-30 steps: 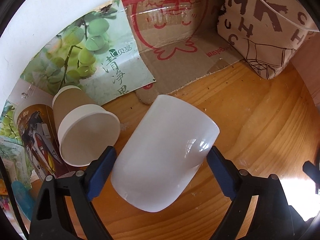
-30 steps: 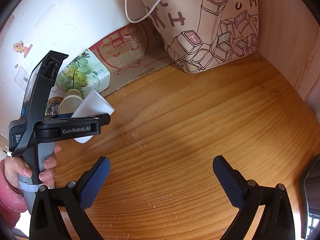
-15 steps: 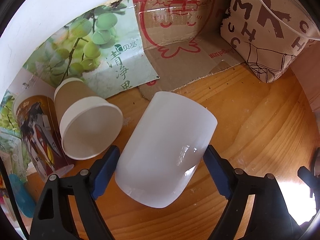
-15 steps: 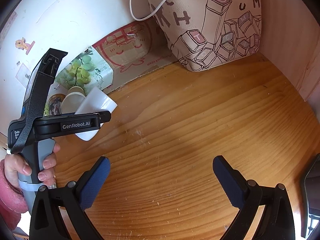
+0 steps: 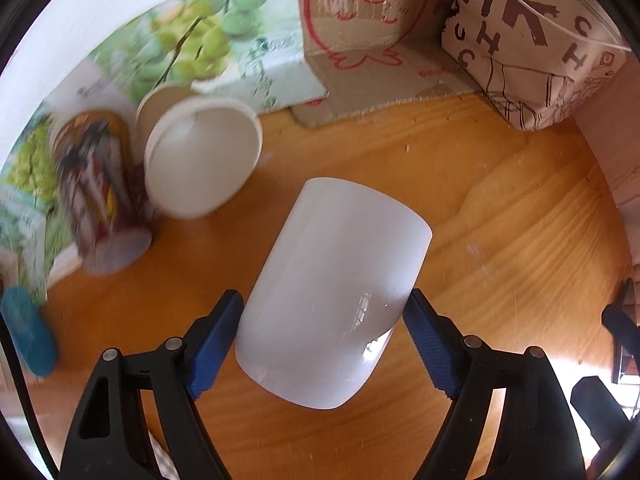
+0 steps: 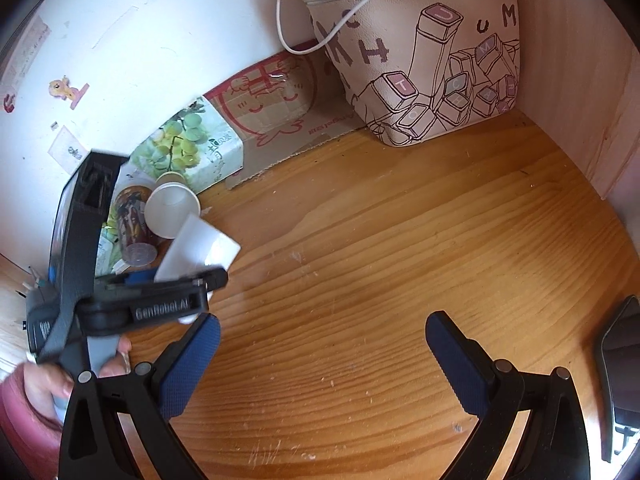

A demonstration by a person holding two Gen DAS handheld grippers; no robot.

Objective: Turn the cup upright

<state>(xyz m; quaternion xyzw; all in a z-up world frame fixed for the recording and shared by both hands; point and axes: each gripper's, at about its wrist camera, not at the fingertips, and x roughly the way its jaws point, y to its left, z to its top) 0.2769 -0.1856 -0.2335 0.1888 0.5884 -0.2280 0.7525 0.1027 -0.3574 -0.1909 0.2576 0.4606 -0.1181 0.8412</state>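
white cup (image 5: 334,292) clamped between left gripper (image 5: 322,322) fingers.

cup between my left fingers, clutter behind it

the cup (image 5: 336,292) sits tilted in my left gripper (image 5: 322,320) over the table (image 5: 500,240); a paper cup (image 5: 202,156) and can (image 5: 100,192) lie behind-left, the bag (image 5: 532,48) back-right, my right gripper (image 6: 322,354) over bare wood

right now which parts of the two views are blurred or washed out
Left wrist view: the printed can and grape carton at left are motion-smeared, the white cup in the left hand-held gripper stays fairly sharp with a small glare patch, and sunlight blows out the lower right corner. Right wrist view: the left hand-held gripper is smeared; the keyboard-print pouch is crisp.
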